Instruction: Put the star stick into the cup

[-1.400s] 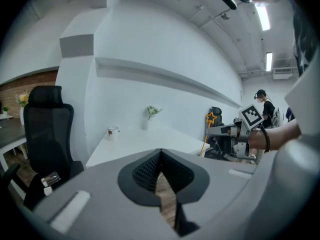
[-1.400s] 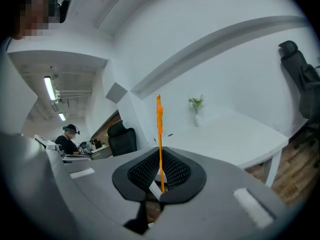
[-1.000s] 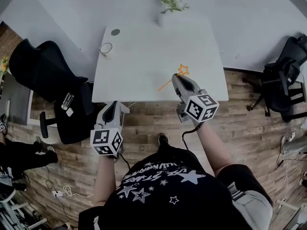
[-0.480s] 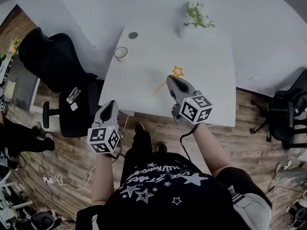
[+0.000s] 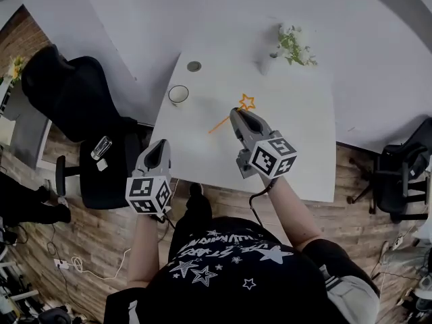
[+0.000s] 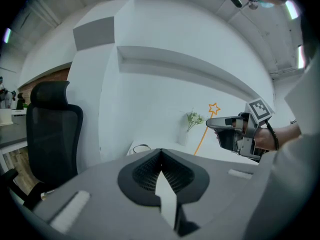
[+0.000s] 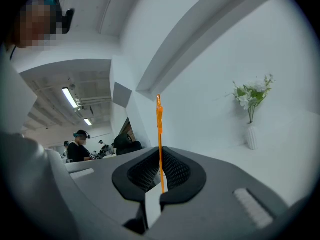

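Note:
An orange star stick [image 5: 247,102] is pinched in my right gripper [image 5: 236,115], which is shut on its thin shaft and held above the white table [image 5: 297,147]. The star end points away from me and the tail slants down to the left. In the right gripper view the stick [image 7: 160,129] rises straight up from between the pads. The cup [image 5: 179,94] stands near the table's left edge, to the left of the stick; it also shows in the left gripper view [image 6: 141,148]. My left gripper [image 5: 160,145] hangs shut and empty off the table's front left corner.
A white vase with flowers [image 5: 289,44] stands at the table's far side. A small grey round disc [image 5: 194,66] lies beyond the cup. A black office chair [image 5: 74,100] stands left of the table, and another chair [image 5: 398,174] is at the right.
My right gripper has carried the star stick left, closer to the cup. The person has stepped toward the table, so the whole view has shifted. The left gripper stays low by the table's edge.

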The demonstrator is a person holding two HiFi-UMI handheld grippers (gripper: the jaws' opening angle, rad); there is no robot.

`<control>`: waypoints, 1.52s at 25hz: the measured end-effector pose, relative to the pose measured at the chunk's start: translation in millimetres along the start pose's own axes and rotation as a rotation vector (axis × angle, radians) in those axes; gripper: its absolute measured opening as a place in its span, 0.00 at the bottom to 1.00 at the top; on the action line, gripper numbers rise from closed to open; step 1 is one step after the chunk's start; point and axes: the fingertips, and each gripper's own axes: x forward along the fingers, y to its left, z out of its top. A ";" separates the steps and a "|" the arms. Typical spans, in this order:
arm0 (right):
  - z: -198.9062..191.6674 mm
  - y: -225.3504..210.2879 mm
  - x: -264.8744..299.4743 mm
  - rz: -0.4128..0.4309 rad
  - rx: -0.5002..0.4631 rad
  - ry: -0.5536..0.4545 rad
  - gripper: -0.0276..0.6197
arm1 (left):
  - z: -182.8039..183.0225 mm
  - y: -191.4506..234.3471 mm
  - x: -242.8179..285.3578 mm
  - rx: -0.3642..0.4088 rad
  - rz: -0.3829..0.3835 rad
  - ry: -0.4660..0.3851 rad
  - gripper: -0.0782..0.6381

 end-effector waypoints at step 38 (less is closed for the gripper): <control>-73.2 -32.8 232.2 -0.047 0.070 0.251 0.09 | 8.7 150.7 151.4 -0.063 -0.076 0.074 0.11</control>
